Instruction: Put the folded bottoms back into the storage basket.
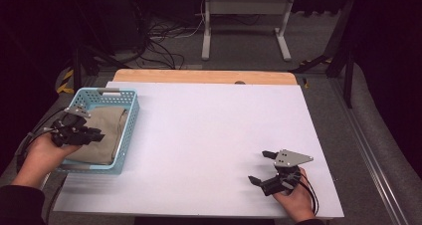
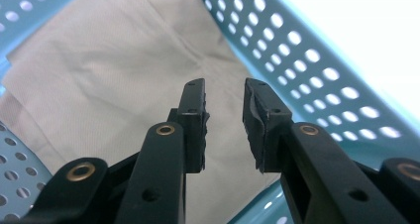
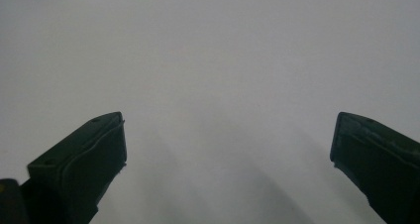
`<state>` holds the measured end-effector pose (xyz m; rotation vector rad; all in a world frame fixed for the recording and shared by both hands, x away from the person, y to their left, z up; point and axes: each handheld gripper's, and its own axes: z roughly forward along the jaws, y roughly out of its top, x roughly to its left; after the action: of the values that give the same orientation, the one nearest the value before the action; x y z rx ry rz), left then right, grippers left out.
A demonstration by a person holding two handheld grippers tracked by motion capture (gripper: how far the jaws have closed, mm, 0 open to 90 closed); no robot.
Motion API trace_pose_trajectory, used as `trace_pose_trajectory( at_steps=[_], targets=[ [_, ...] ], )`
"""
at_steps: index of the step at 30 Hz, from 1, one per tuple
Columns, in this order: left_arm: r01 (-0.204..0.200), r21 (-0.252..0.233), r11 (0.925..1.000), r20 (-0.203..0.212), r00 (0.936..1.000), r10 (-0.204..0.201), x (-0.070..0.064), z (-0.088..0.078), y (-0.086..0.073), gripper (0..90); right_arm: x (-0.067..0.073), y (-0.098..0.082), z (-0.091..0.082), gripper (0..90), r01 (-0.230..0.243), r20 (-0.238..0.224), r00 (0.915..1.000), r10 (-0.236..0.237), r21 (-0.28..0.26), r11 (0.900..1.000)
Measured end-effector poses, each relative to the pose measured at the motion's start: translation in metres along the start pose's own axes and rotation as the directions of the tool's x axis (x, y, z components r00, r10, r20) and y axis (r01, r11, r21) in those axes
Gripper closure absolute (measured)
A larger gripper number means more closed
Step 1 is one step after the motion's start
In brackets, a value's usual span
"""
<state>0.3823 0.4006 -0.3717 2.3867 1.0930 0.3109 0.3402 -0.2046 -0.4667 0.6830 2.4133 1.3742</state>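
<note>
with the folded beige cloth (image 1: 99,130) lying flat in the blue basket (image 1: 130,116) at the bench's left edge, lift the left gripper (image 2: 224,102), fingers slightly parted and empty, straight clear without snagging, while the right gripper (image 1: 262,166) waits wide open near right.

I take the basket (image 1: 130,116) as my landmark. It sits at the left edge of the table (image 1: 209,135), and the folded cloth (image 1: 102,130) lies inside it, flat on its floor. My left gripper (image 1: 92,134) hangs over the basket's near end, just above the cloth, with nothing between its parted jaws. My right gripper (image 1: 261,166) is far right of the basket, low over bare table near the front edge.
</note>
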Motion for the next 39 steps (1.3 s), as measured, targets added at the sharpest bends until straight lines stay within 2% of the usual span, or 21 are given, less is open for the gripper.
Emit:
trace_pose_trajectory(
  at_steps=[6, 14, 17, 23, 26, 27, 28, 30, 32, 33, 34, 36, 37, 38, 39],
  targets=[
    [-0.008, -0.056, 0.9984, -0.001, 1.0, 0.008, -0.009, -0.011, 0.002, 68.5, 0.0, 0.0, 0.0, 1.8, 0.0, 0.001, 1.0, 0.0, 0.0, 1.0],
    [-0.013, -0.108, 0.9941, 0.002, 0.9999, 0.013, -0.017, -0.019, 0.003, 62.1, 0.0, 0.0, 0.0, 1.8, 0.001, 0.001, 1.0, -0.001, 0.0, 1.0],
    [-0.007, -0.14, 0.9901, 0.014, 0.9999, 0.009, -0.022, -0.023, 0.004, 56.0, 0.0, 0.0, 0.0, 1.7, 0.0, 0.0, 1.0, 0.0, 0.0, 1.0],
    [-0.003, -0.174, 0.9847, 0.02, 0.9998, 0.007, -0.028, -0.026, 0.006, 50.5, 0.0, 0.0, 0.0, 1.7, 0.001, 0.0, 1.0, -0.001, 0.0, 1.0],
    [0.008, -0.191, 0.9815, 0.032, 0.9995, -0.002, -0.031, -0.028, 0.007, 39.9, 0.0, 0.0, 0.0, 1.7, 0.001, -0.002, 1.0, -0.001, -0.001, 1.0],
    [0.015, -0.199, 0.9799, 0.038, 0.9993, -0.008, -0.032, -0.028, 0.007, 39.9, 0.0, 0.0, 0.0, 1.7, 0.001, -0.002, 1.0, -0.001, -0.001, 1.0],
    [0.018, -0.208, 0.9779, 0.039, 0.9992, -0.01, -0.033, -0.029, 0.007, 33.1, 0.0, 0.0, 0.0, 1.7, 0.001, -0.002, 1.0, -0.001, -0.002, 1.0],
    [0.029, -0.249, 0.9681, 0.055, 0.9983, -0.016, -0.037, -0.03, 0.008, 28.0, 0.0, 0.0, 0.0, 1.7, 0.001, -0.004, 1.0, -0.001, -0.003, 1.0],
    [0.022, -0.257, 0.9662, 0.052, 0.9986, -0.009, -0.039, -0.03, 0.008, 25.2, 0.0, 0.0, 0.0, 1.7, 0.001, -0.004, 1.0, -0.001, -0.003, 1.0],
    [0.031, -0.28, 0.9596, 0.063, 0.9979, -0.013, -0.043, -0.03, 0.008, 23.4, 0.0, 0.0, 0.0, 1.7, 0.001, -0.004, 1.0, -0.001, -0.003, 1.0],
    [0.031, -0.28, 0.9596, 0.063, 0.9979, -0.013, -0.043, -0.03, 0.008, 21.5, 0.0, 0.0, 0.0, 1.8, 0.001, -0.005, 1.0, -0.001, -0.003, 1.0],
    [0.032, -0.312, 0.9497, 0.068, 0.9976, -0.011, -0.049, -0.03, 0.009, 19.4, 0.0, 0.0, 0.0, 1.7, 0.001, -0.005, 1.0, -0.001, -0.003, 1.0],
    [0.032, -0.312, 0.9497, 0.068, 0.9976, -0.011, -0.049, -0.03, 0.009, 18.0, 0.0, 0.0, 0.0, 1.7, 0.001, -0.005, 1.0, -0.001, -0.003, 1.0],
    [0.038, -0.324, 0.9452, 0.073, 0.9972, -0.015, -0.052, -0.029, 0.01, 18.0, 0.0, 0.0, 0.0, 1.7, 0.001, -0.005, 1.0, -0.001, -0.003, 1.0],
    [0.041, -0.345, 0.9377, 0.083, 0.9965, -0.014, -0.057, -0.028, 0.011, 15.7, 0.0, 0.0, 0.0, 1.7, 0.001, -0.005, 1.0, -0.001, -0.003, 1.0]
  ],
)
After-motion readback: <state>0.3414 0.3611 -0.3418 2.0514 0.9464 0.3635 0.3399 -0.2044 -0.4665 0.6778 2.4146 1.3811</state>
